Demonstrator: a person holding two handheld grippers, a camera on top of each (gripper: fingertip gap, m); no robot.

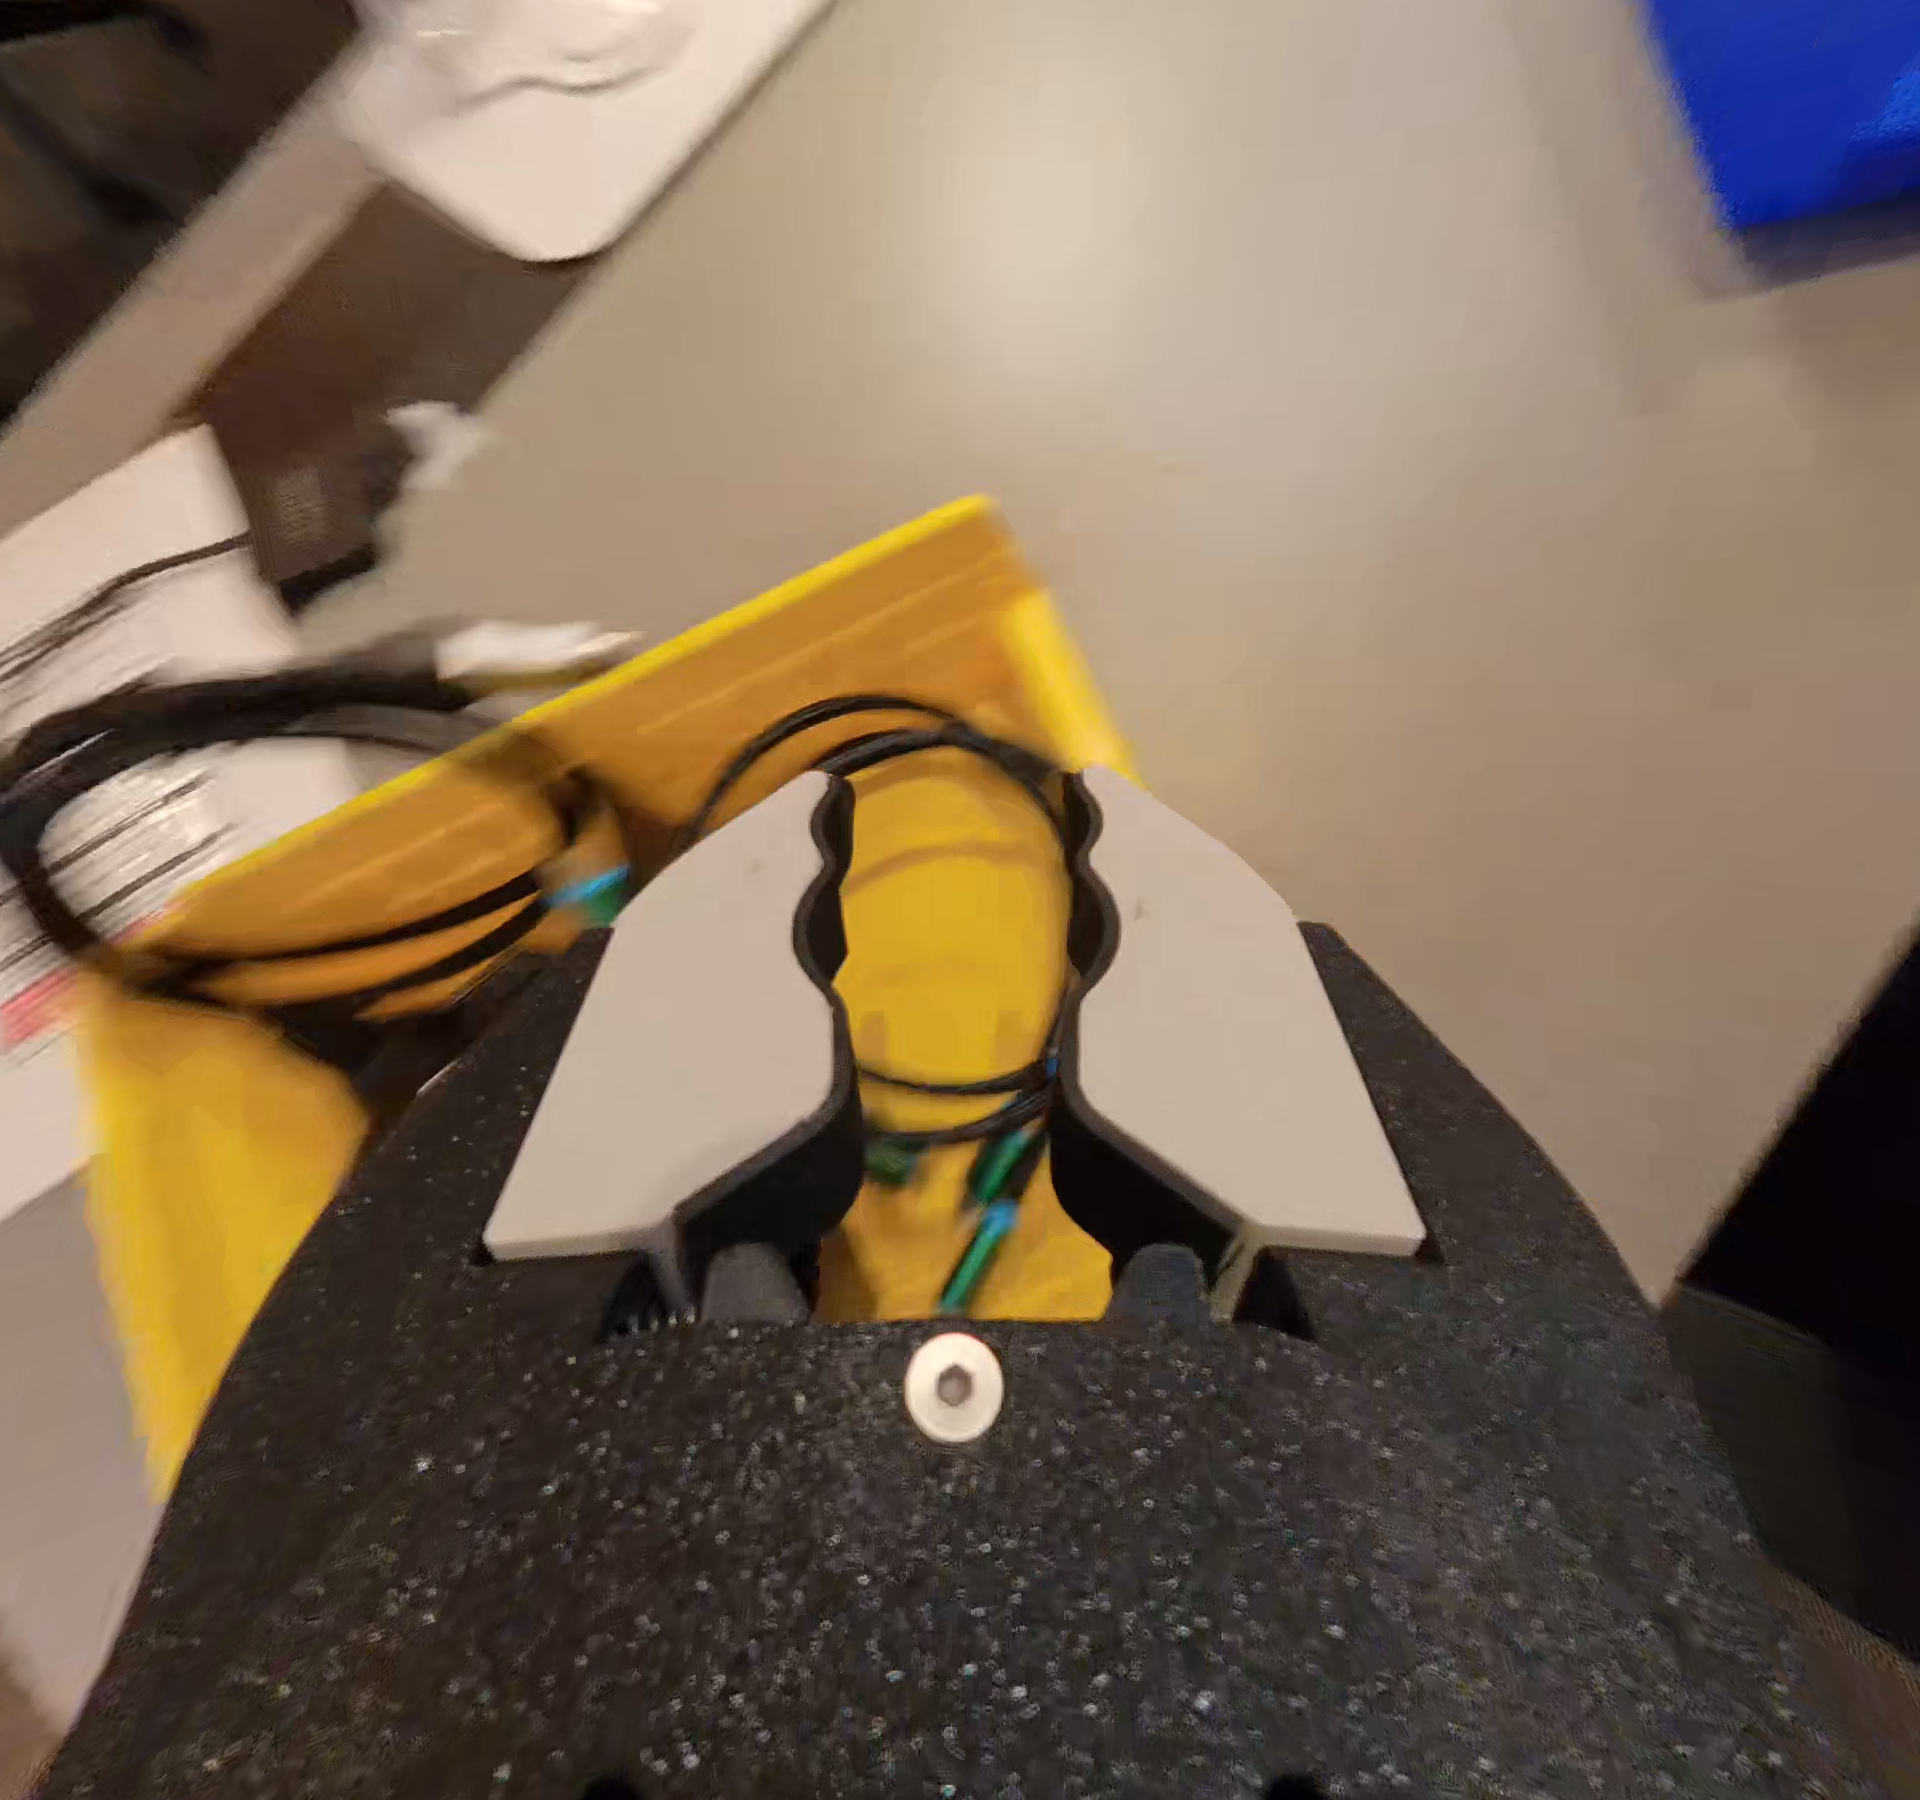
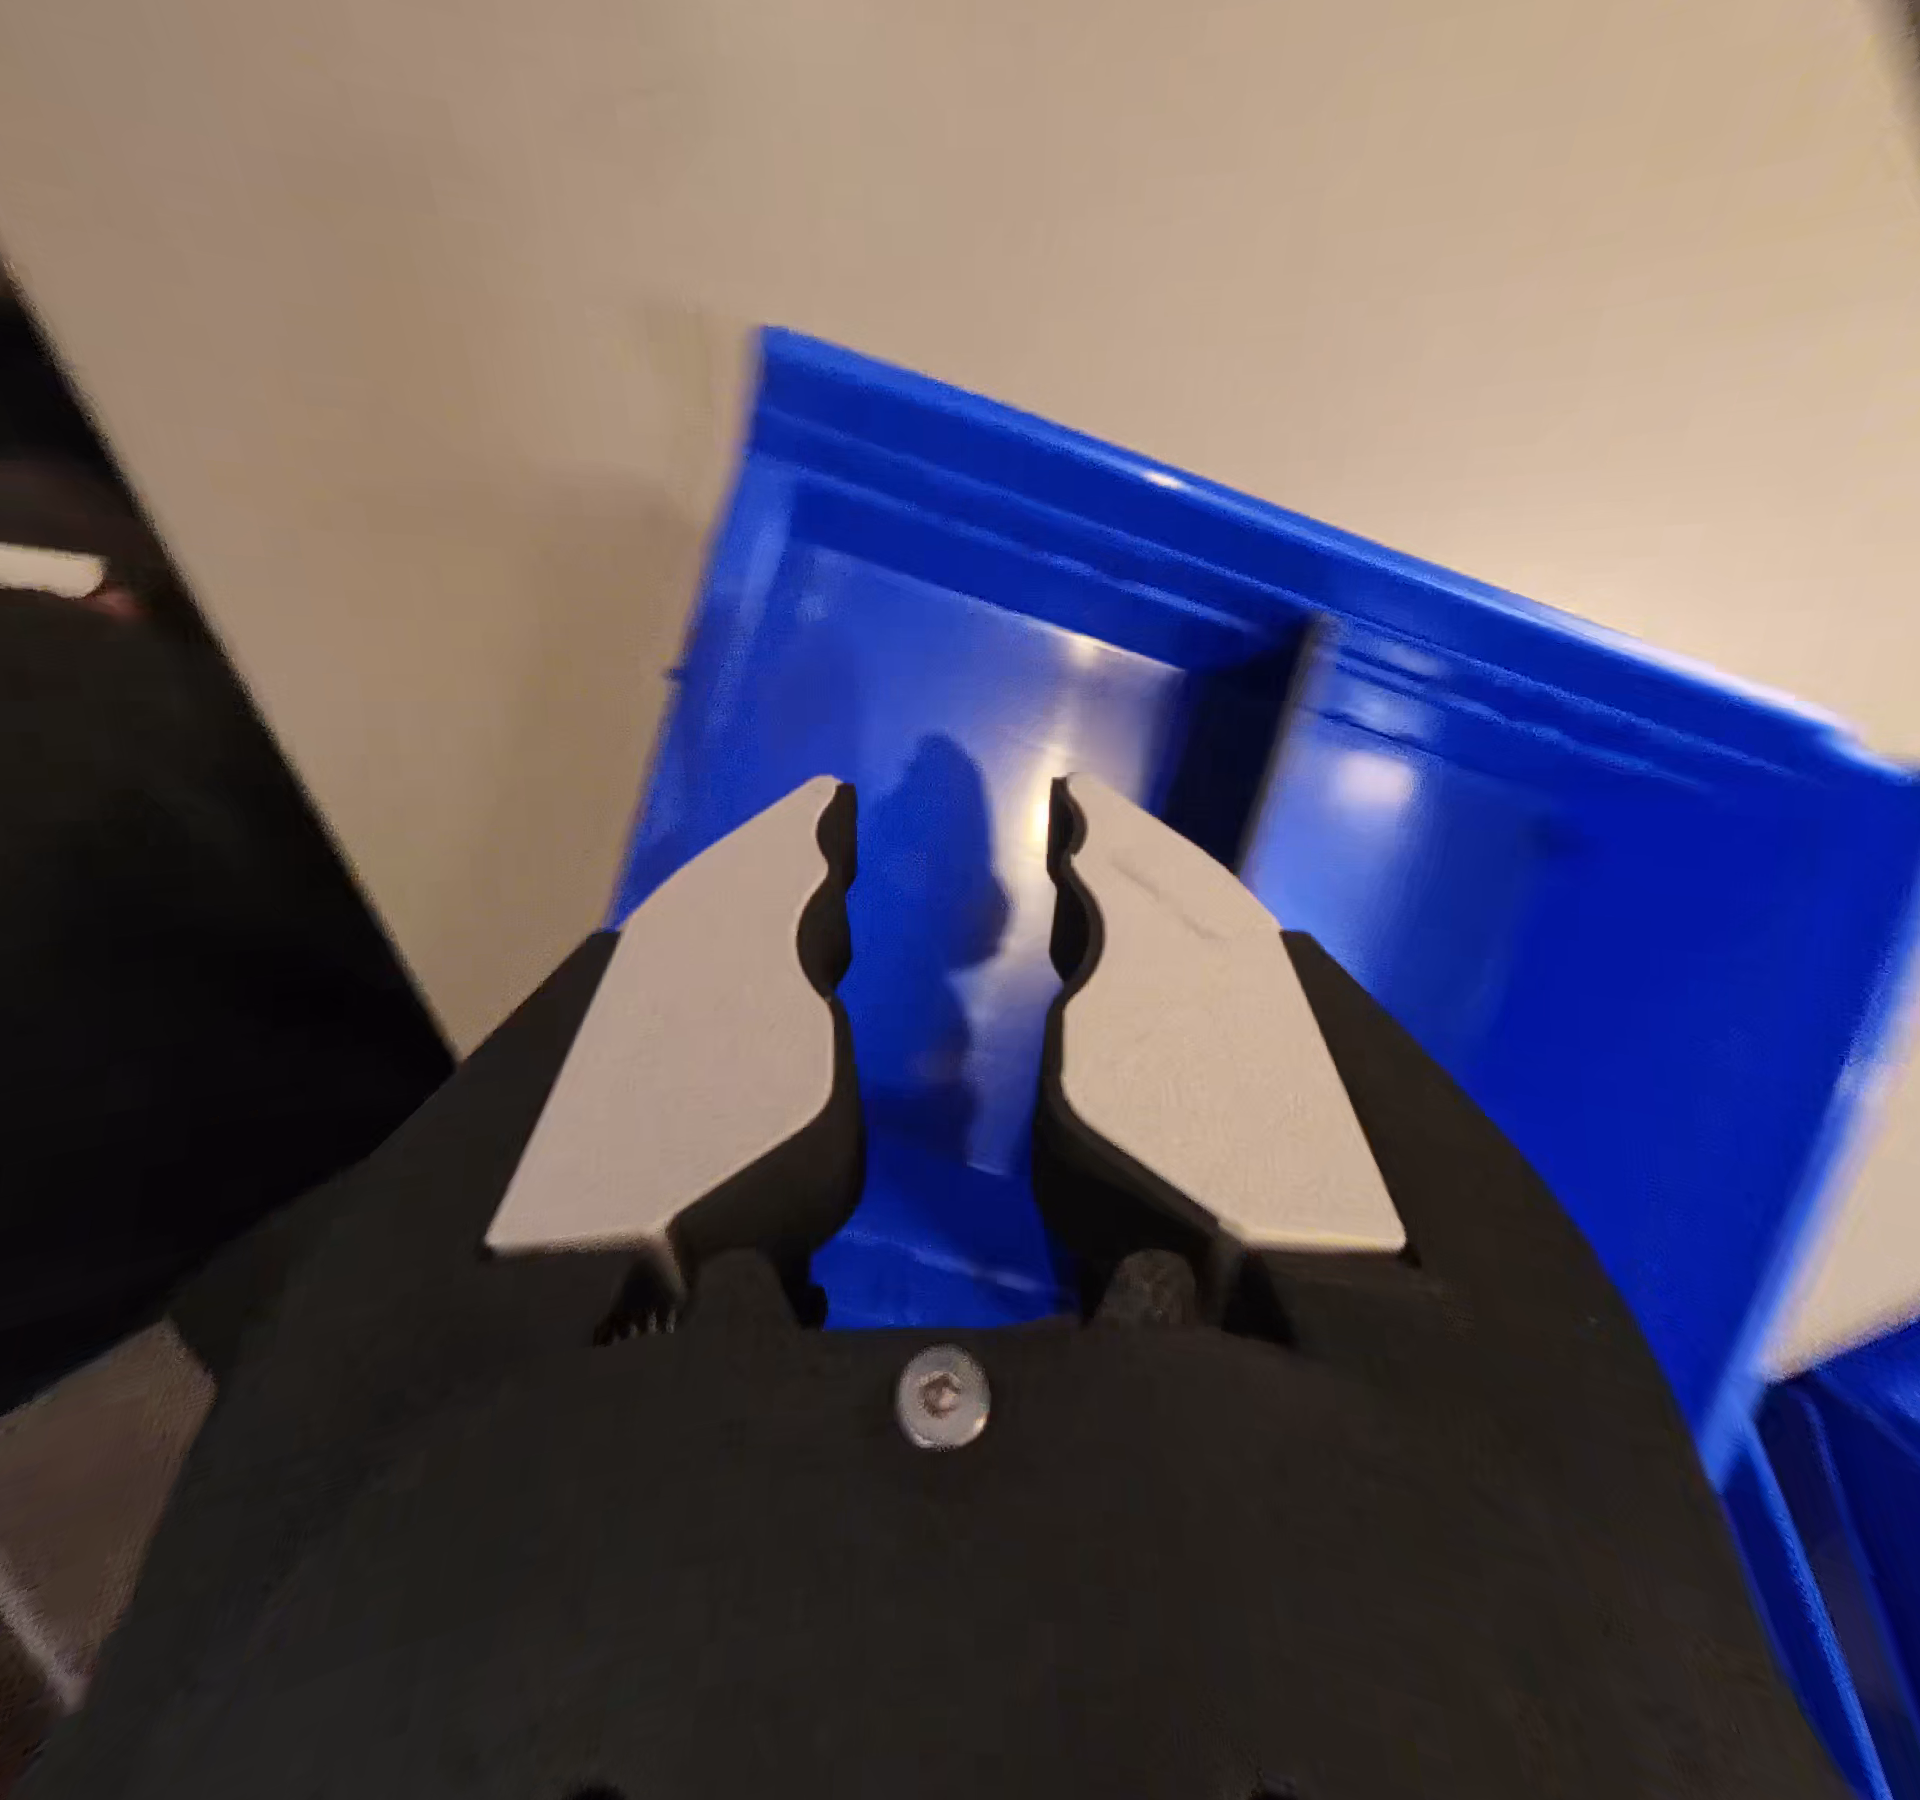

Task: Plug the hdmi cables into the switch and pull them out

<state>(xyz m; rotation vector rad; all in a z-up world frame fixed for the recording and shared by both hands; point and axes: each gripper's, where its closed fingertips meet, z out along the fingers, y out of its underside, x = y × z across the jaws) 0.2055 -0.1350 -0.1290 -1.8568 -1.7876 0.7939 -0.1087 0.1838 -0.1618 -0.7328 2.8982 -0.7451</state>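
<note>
In the left wrist view my left gripper (image 1: 951, 800) is open and empty, hovering over a yellow bin (image 1: 831, 628). The bin holds thin black cables (image 1: 883, 716) with green and blue connector ends (image 1: 987, 1231). Thicker black cables (image 1: 260, 701) with a pale plug end (image 1: 520, 649) trail off the bin's left edge. In the right wrist view my right gripper (image 2: 951, 800) is open and empty over a blue bin (image 2: 1455, 867) whose visible compartment looks bare. No switch shows in either view. Both views are motion-blurred.
The bins sit on a beige table (image 1: 1247, 348). A white tray-like object (image 1: 603, 57) lies at the far left edge. White papers (image 1: 125, 555) lie left of the yellow bin. The blue bin (image 1: 1787, 36) shows at the far right. The table's dark edge (image 2: 156, 711) runs at left.
</note>
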